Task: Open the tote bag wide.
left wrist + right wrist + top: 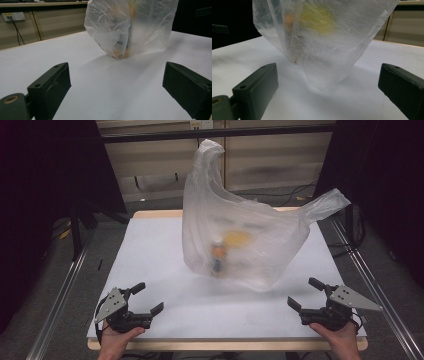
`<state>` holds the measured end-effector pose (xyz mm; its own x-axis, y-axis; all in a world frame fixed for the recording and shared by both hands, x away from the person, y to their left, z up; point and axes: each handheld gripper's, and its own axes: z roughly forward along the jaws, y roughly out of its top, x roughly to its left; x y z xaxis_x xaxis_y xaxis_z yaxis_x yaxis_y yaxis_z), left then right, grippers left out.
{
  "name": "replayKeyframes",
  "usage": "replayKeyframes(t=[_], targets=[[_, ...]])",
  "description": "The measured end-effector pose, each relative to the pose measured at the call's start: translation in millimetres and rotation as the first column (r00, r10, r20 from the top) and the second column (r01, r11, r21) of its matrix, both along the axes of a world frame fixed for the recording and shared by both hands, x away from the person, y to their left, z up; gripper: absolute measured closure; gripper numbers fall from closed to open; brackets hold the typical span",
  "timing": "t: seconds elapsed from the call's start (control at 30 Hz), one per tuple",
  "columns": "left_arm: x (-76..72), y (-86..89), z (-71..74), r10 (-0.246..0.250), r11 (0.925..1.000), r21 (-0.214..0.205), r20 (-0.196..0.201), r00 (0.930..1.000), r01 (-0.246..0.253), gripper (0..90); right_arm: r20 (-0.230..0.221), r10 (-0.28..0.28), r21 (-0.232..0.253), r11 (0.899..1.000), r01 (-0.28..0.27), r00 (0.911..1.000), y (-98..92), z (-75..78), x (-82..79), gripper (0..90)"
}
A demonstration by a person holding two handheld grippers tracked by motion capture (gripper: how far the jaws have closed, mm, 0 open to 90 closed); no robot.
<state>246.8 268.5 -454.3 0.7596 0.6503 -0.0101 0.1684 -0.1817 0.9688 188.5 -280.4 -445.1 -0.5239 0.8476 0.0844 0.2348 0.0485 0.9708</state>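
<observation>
A translucent white plastic bag [240,235] stands upright in the middle of the white table [160,250], its handles sticking up at the top and out to the right. Through the plastic I make out a small bottle with an orange label [218,256] and something yellow [237,238]. My left gripper [148,298] rests at the near left corner, open and empty, well short of the bag [130,27]. At the near right, the right gripper [305,293] is open and empty too, with the bag [322,37] just ahead of its jaws.
The table has a wooden rim [155,213] and metal rails [65,290] running along both sides. Dark curtains hang left and right. Behind the table stand a pale wall, cables [290,196] on the floor and a wall socket [13,16].
</observation>
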Motion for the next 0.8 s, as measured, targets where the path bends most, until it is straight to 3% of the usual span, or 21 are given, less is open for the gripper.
replayKeyframes(t=[0.2,0.23,0.33,0.37,0.4,0.5,0.53,0.6,0.63,0.67,0.7,0.73,0.8], targets=[[-0.7,-2.6,0.9,-0.014,0.9997,0.020,0.005,0.9999,0.014,19.4,-0.013,0.014,0.002,1.000,-0.014,0.9998,1.1,-0.5,2.4,9.8],[-0.2,-2.1,1.5,-0.034,0.9987,0.038,0.008,0.9994,0.033,26.6,-0.014,0.021,-0.004,1.000,-0.021,0.9997,1.2,-0.6,3.4,13.3],[-0.2,-6.0,1.3,-0.051,0.9982,0.031,-0.002,0.9987,0.051,38.7,-0.017,0.041,0.007,0.999,-0.041,0.9990,1.1,0.2,6.1,26.9],[1.7,-5.4,1.9,-0.090,0.9952,0.038,0.000,0.9959,0.090,43.6,-0.017,0.045,0.014,0.999,-0.045,0.9988,1.6,0.5,7.0,32.3],[0.6,-7.5,2.7,-0.069,0.9968,0.040,0.000,0.9976,0.069,47.1,-0.019,0.061,0.019,0.998,-0.061,0.9979,1.5,1.0,7.9,39.3],[2.0,-10.9,5.6,-0.094,0.9950,0.033,-0.008,0.9956,0.094,59.8,-0.012,0.084,0.024,0.996,-0.084,0.9964,2.3,2.8,11.6,53.2],[2.9,-10.7,7.4,-0.095,0.9942,0.050,0.005,0.9954,0.095,61.7,-0.011,0.091,0.022,0.996,-0.091,0.9958,2.6,3.4,12.6,57.0],[3.7,-13.5,10.0,-0.103,0.9945,0.021,-0.013,0.9946,0.103,66.5,-0.013,0.105,0.029,0.994,-0.104,0.9944,3.2,4.5,15.0,63.2],[4.8,-13.7,11.5,-0.112,0.9933,0.026,-0.014,0.9936,0.113,68.9,-0.018,0.112,0.029,0.993,-0.112,0.9935,3.7,5.3,15.9,68.4],[6.2,-13.6,12.9,-0.149,0.9885,0.019,-0.035,0.9882,0.150,70.5,-0.021,0.125,0.030,0.992,-0.125,0.9919,3.5,6.1,17.1,71.1],[6.2,-15.2,13.8,-0.154,0.9878,0.019,-0.041,0.9873,0.154,72.7,-0.026,0.131,0.034,0.991,-0.130,0.9911,3.7,7.1,18.4,73.1],[5.6,-17.1,14.8,-0.127,0.9912,0.033,-0.024,0.9916,0.128,74.5,-0.029,0.135,0.039,0.990,-0.134,0.9904,3.9,8.5,19.3,76.2],[6.3,-19.7,16.0,-0.141,0.9899,0.011,-0.039,0.9892,0.142,76.8,-0.035,0.147,0.044,0.988,-0.146,0.9885,3.7,11.0,21.4,80.0]])
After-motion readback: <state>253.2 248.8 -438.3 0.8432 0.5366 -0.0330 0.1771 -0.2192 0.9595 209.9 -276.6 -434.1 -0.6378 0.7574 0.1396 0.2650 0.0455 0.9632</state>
